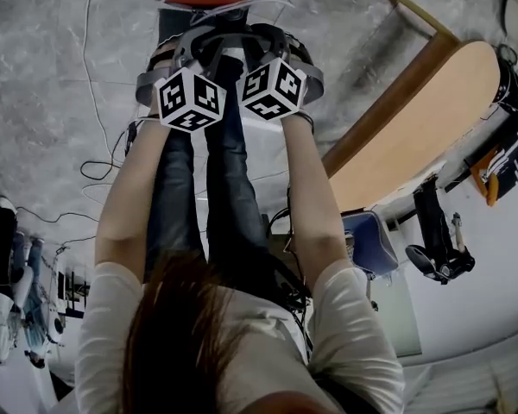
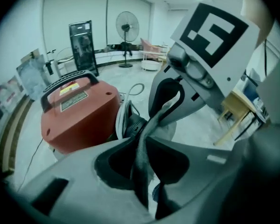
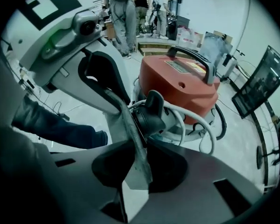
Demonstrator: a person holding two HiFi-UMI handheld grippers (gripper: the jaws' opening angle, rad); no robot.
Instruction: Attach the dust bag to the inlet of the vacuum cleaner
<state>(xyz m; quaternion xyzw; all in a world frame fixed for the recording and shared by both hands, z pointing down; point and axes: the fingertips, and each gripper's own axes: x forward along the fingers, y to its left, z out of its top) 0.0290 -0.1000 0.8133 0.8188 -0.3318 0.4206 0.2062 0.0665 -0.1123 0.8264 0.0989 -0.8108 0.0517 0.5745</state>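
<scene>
Dust bag (image 3: 123, 120) seems not yet seated: left tool (image 2: 141, 143) and right tool (image 3: 137, 146) both clench its cloth beside the vacuum inlet (image 3: 151, 113).

Arms reach down, left gripper (image 2: 147, 181) and right gripper (image 3: 126, 181) side by side, each pinching the dust bag (image 3: 127, 125).

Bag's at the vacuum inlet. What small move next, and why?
Probably ease the bag mouth onto the inlet: the left gripper and right gripper each pinch its edge beside the inlet, and it doesn't look seated yet.
</scene>
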